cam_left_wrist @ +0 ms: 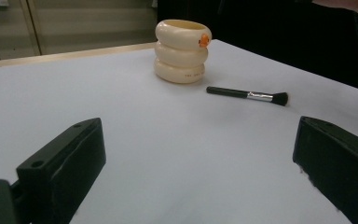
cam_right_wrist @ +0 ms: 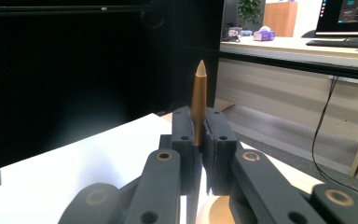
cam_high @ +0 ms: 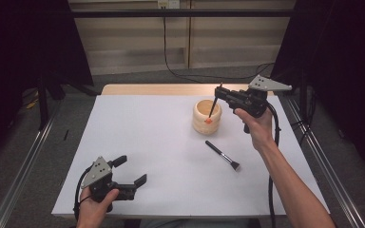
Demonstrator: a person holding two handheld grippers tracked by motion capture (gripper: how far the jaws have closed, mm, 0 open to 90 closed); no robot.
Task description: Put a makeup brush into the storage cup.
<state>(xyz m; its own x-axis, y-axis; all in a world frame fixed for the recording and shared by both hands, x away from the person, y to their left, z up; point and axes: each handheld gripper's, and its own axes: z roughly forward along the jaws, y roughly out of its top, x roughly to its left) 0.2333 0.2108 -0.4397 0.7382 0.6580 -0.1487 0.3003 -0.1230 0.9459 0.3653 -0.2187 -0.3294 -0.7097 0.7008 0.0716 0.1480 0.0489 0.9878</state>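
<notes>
Right tool (cam_high: 217, 92) clamped on brush (cam_right_wrist: 198, 100)

**Lab data-collection cell, set inside an office**

Not a home or kitchen. Work surface is a white table (cam_high: 138, 156) standing inside a metal frame, with rails (cam_high: 24, 171) running along both sides on a grey floor. Black curtains (cam_high: 342, 57) hang left and right, closing the station off. Loose black cable (cam_high: 180, 71) trails across the floor behind the table; a wall socket (cam_high: 167, 4) sits at the top of the high view. Back wall is plain beige panelling. Right gripper view looks past the curtain: an office desk (cam_right_wrist: 298, 46) with a monitor (cam_right_wrist: 349, 16), keyboard (cam_right_wrist: 340, 43), tissue box and a potted plant (cam_right_wrist: 248, 10).
</notes>
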